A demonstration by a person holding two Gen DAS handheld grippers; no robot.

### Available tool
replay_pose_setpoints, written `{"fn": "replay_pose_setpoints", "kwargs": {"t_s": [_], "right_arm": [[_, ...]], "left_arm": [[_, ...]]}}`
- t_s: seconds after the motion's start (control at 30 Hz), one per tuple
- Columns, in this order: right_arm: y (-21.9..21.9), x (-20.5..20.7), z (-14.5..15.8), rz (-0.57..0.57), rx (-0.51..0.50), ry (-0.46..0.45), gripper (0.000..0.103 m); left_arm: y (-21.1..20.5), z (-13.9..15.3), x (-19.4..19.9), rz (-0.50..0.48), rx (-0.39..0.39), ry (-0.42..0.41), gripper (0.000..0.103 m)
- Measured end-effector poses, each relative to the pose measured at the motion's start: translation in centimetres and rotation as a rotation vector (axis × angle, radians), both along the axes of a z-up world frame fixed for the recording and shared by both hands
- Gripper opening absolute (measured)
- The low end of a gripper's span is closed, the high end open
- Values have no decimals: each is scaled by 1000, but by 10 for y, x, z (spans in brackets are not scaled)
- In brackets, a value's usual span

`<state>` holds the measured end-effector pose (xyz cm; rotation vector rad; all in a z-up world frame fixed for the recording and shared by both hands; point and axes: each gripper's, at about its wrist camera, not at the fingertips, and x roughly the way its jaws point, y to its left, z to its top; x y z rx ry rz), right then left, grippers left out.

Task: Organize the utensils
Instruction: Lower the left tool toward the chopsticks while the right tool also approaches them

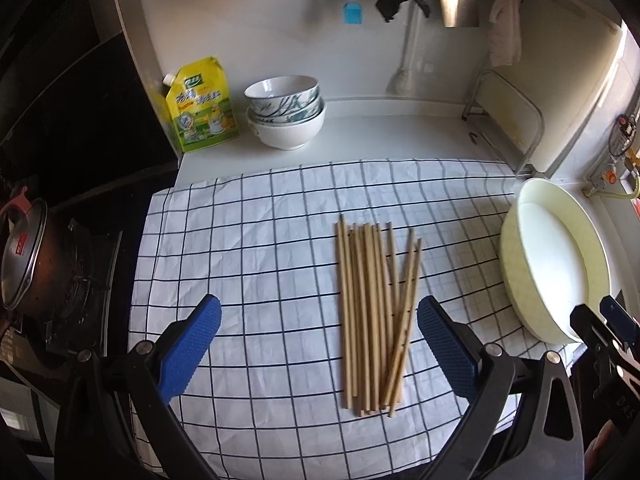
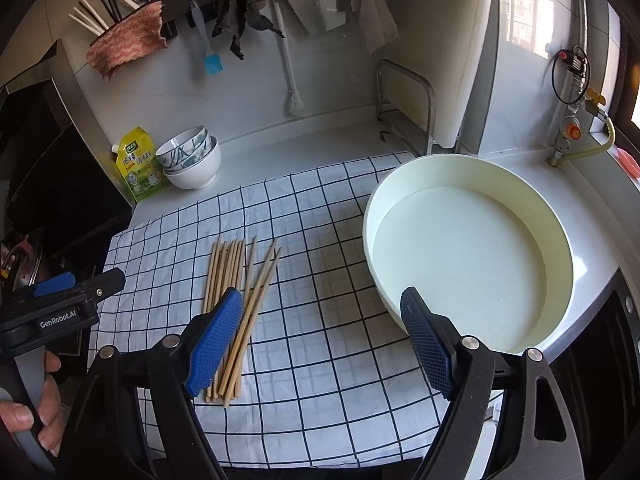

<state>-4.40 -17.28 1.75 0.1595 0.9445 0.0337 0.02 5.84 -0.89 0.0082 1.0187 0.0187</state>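
Several wooden chopsticks (image 1: 372, 312) (image 2: 236, 304) lie in a loose bundle on a white checked cloth (image 1: 260, 248) (image 2: 328, 264). A round white basin (image 1: 516, 256) (image 2: 560, 240) stands empty to their right. My left gripper (image 1: 320, 344) hovers above the cloth, open, the bundle lying between its blue pads, closer to the right one. My right gripper (image 2: 322, 332) is open too, above the cloth between the bundle and the basin; its left pad (image 2: 216, 344) overlaps the bundle in the view. A hand (image 2: 28, 412) holds the left gripper's body (image 2: 52, 312).
Stacked bowls (image 1: 286, 108) (image 2: 192, 160) and a yellow pouch (image 1: 200, 108) (image 2: 140, 164) stand at the back of the counter. A pot (image 1: 24, 256) sits on the stove at left. A metal rack (image 1: 508, 120) (image 2: 408, 100) stands back right. Cloths and a brush hang on the wall.
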Motion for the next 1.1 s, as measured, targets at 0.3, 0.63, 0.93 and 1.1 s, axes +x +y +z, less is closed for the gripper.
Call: {"fn": "replay_pose_setpoints", "kwargs": {"t_s": [0.3,0.63,0.93,1.1], "right_arm": [[47,20,-55,89,20,117,78],[77,46,-127,56,2,243,78],[81,51,-146,19,-58,260,78],[80,50,-151,19,-79,269,78]], "left_arm": [[37,-61,16,3,-1,71,97],[41,-119,34,-77,-16,130,97],[38,-141,37,-92,-27,163,97],[35,-144,35,-93,-24,153,97]]}}
